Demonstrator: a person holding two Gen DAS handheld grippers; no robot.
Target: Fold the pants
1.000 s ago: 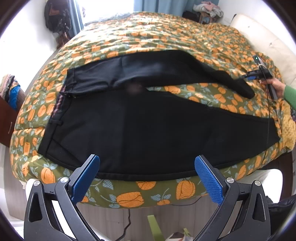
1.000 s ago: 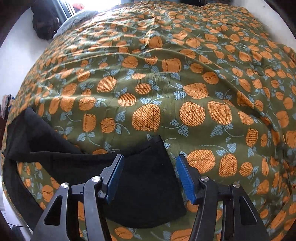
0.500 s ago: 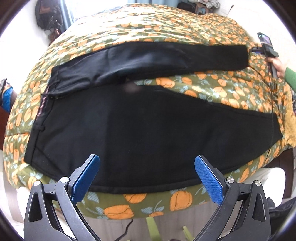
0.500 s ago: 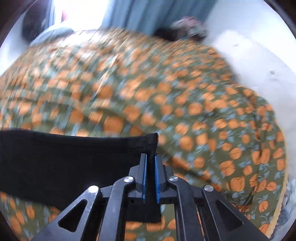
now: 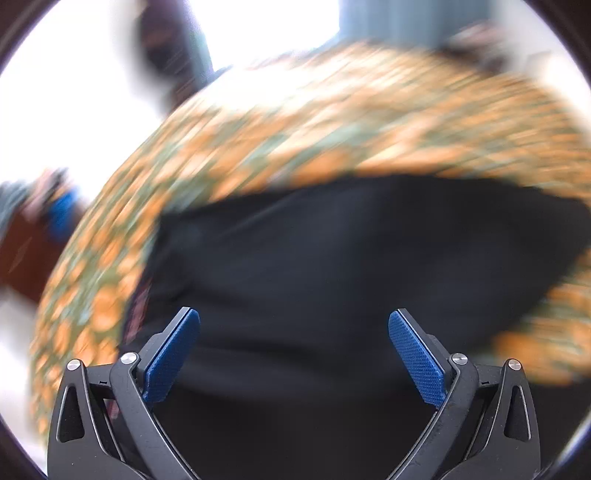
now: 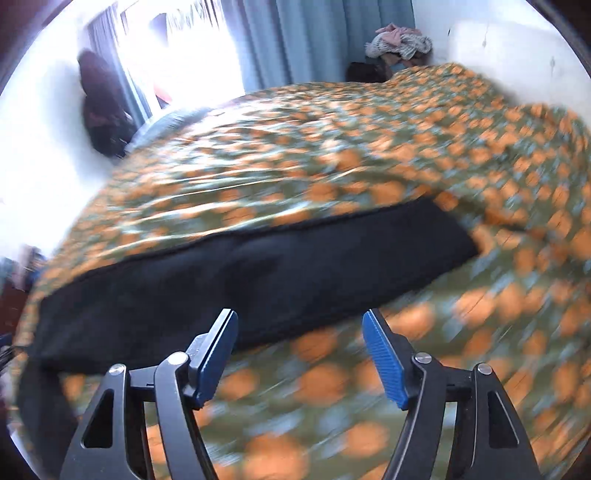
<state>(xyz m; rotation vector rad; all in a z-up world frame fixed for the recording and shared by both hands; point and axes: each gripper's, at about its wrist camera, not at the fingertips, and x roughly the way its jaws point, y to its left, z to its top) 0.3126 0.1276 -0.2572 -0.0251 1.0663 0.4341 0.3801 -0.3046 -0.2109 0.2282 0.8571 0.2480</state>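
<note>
Black pants (image 5: 332, 266) lie flat on a bed with an orange-and-green patterned cover (image 5: 369, 122). My left gripper (image 5: 293, 354) is open and empty, close above the near part of the pants. In the right wrist view one pant leg (image 6: 258, 273) stretches across the cover as a long black band. My right gripper (image 6: 299, 358) is open and empty, over the cover just in front of that leg. Both views are blurred by motion.
The bed cover (image 6: 332, 155) fills most of the right wrist view. Blue curtains (image 6: 325, 33) and a bright window stand behind the bed. A pile of clothes (image 6: 399, 40) sits at the far right corner. A dark bag (image 6: 103, 107) hangs at the left wall.
My right gripper had shut on the end of the pant leg and pulled it straight; it has now opened, let go and drawn back. My left gripper has moved in close over the pants.
</note>
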